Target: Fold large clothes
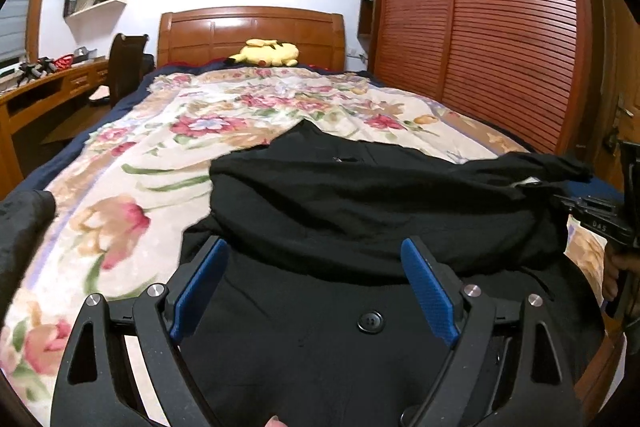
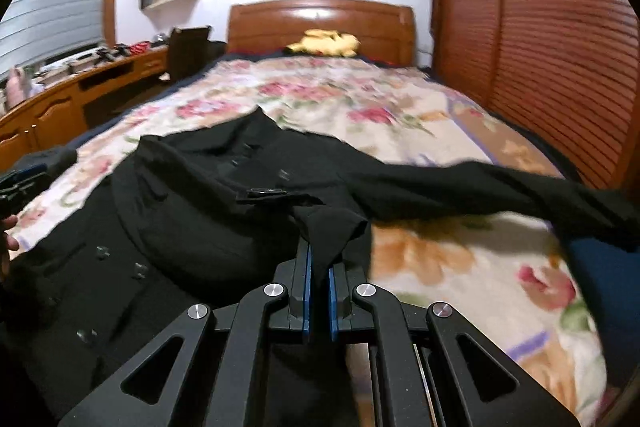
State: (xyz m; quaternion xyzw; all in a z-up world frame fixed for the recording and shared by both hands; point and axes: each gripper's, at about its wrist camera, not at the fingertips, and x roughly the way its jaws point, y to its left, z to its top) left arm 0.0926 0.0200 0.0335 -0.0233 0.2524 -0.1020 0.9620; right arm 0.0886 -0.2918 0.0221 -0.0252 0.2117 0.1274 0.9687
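Observation:
A large black buttoned coat (image 1: 360, 211) lies on the floral bedspread (image 1: 168, 147), partly folded over itself. My left gripper (image 1: 316, 251) is open with blue pads, hovering over the coat's near part by a button (image 1: 370, 321), holding nothing. My right gripper (image 2: 319, 255) is shut on a pinch of the coat's black fabric (image 2: 328, 227). The coat (image 2: 180, 207) spreads left of it and one sleeve (image 2: 500, 191) stretches to the right. The right gripper also shows at the right edge of the left wrist view (image 1: 600, 219).
A yellow plush toy (image 1: 266, 53) lies by the wooden headboard (image 1: 252, 27). A slatted wooden wardrobe (image 1: 480, 27) runs along the bed's right side. A desk (image 1: 48, 87) and dark chair (image 1: 126, 63) stand on the left, with wall shelves above.

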